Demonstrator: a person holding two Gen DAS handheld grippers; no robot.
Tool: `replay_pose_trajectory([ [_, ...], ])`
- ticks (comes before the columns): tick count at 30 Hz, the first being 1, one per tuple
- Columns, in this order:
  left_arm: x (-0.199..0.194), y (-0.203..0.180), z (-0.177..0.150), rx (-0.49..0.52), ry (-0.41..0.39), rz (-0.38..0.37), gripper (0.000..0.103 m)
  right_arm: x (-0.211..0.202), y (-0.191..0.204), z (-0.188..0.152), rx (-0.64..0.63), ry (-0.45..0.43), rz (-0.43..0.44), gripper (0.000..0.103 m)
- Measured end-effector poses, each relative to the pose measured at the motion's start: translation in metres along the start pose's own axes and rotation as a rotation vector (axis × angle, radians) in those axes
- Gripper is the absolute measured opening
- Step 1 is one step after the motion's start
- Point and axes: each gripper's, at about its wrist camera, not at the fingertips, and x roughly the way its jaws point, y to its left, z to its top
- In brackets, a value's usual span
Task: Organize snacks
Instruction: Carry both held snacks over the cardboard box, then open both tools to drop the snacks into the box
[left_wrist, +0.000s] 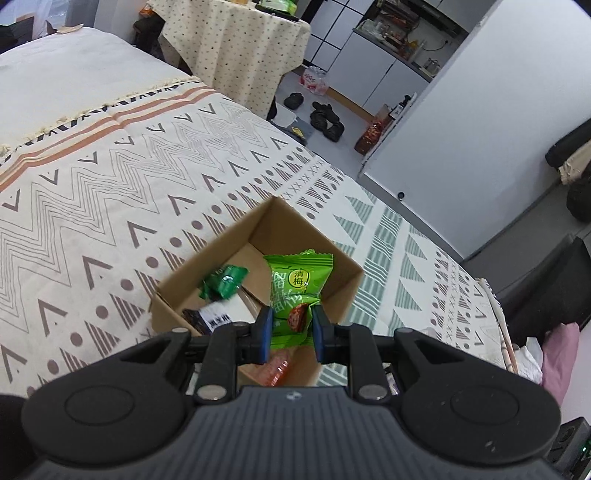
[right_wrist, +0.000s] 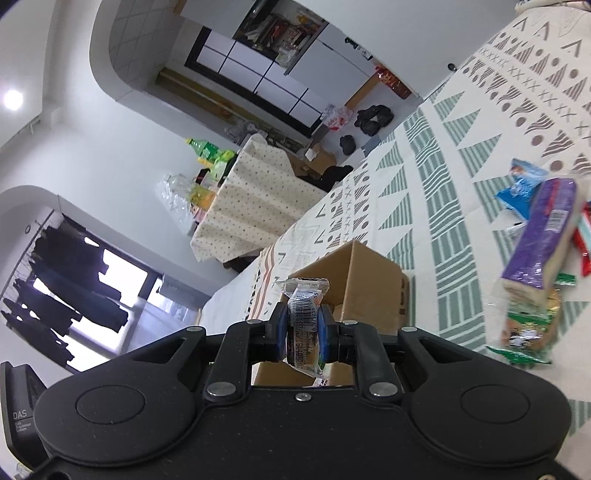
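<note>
An open cardboard box (left_wrist: 321, 240) sits on the patterned cloth. My left gripper (left_wrist: 292, 317) is above its near side and shut on a bright green snack packet (left_wrist: 295, 284) that hangs over the box. Inside lie a dark green packet (left_wrist: 224, 281), a black and white packet (left_wrist: 212, 317) and an orange packet (left_wrist: 275, 369). My right gripper (right_wrist: 303, 325) is shut on a small clear-wrapped snack with a barcode (right_wrist: 304, 310), held beside the box (right_wrist: 373, 284), whose outside wall shows in the right wrist view.
Loose snacks lie on the cloth at the right of the right wrist view: a purple pack (right_wrist: 539, 232), a blue packet (right_wrist: 521, 184), a green and brown packet (right_wrist: 528, 332). The bed edge (left_wrist: 495, 295) drops to the floor. A draped table (left_wrist: 236, 48) stands behind.
</note>
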Motion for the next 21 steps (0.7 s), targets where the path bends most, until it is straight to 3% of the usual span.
replay_pose_trajectory([
  [10, 0.033, 0.020, 0.018, -0.032, 0.037, -0.009, 0.021, 0.034, 0.015, 0.000, -0.046, 0.049, -0.007, 0.017],
  [21, 0.083, 0.014, 0.028, -0.012, 0.099, -0.022, 0.024, 0.070, 0.019, 0.001, -0.083, 0.080, -0.065, 0.018],
])
